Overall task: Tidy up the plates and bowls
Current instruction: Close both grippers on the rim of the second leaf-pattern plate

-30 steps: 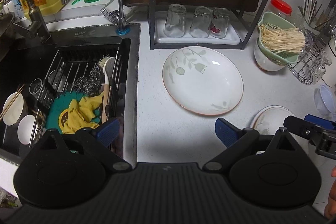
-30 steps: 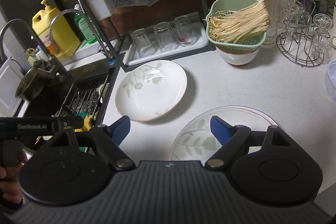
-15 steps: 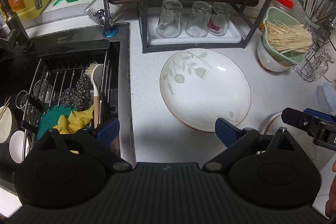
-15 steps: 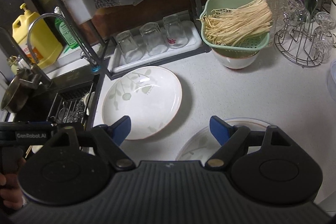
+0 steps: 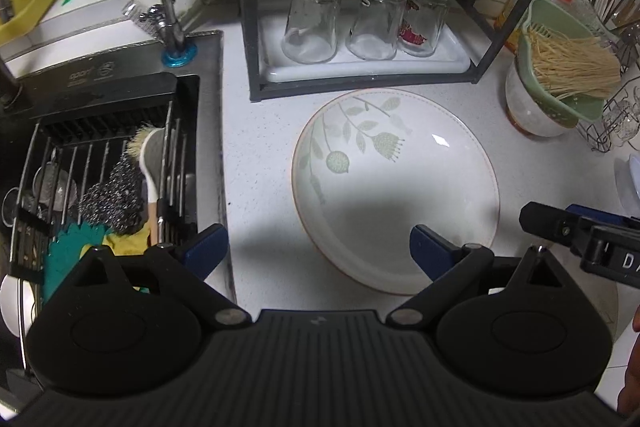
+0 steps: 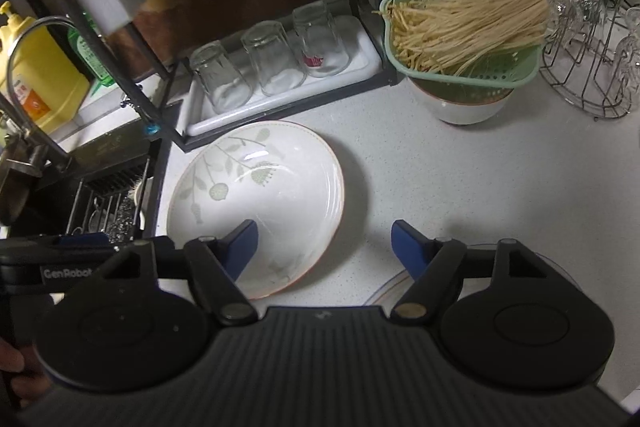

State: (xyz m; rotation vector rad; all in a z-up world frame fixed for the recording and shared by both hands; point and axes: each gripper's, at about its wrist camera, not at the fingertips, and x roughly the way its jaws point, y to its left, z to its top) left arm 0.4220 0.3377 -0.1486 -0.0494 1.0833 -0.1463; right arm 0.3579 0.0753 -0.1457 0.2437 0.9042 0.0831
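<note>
A white plate with a green leaf pattern lies flat on the pale counter in front of the black rack. My left gripper is open over its near left rim, with the right finger above the plate. My right gripper is over the plate's near right rim, left finger above the plate. Its jaws are closing and the pads are not touching the rim. A second plate lies mostly hidden under the right gripper. Each gripper shows at the edge of the other's view.
A black sink with a wire rack, scrubber and brush lies to the left. Three upturned glasses stand on a white tray in the rack. A green colander of noodles sits on a bowl at right, beside a wire glass stand.
Both grippers have moved forward and down toward the leaf plate, which now fills more of each view. The right gripper's fingers stand closer together than before.
</note>
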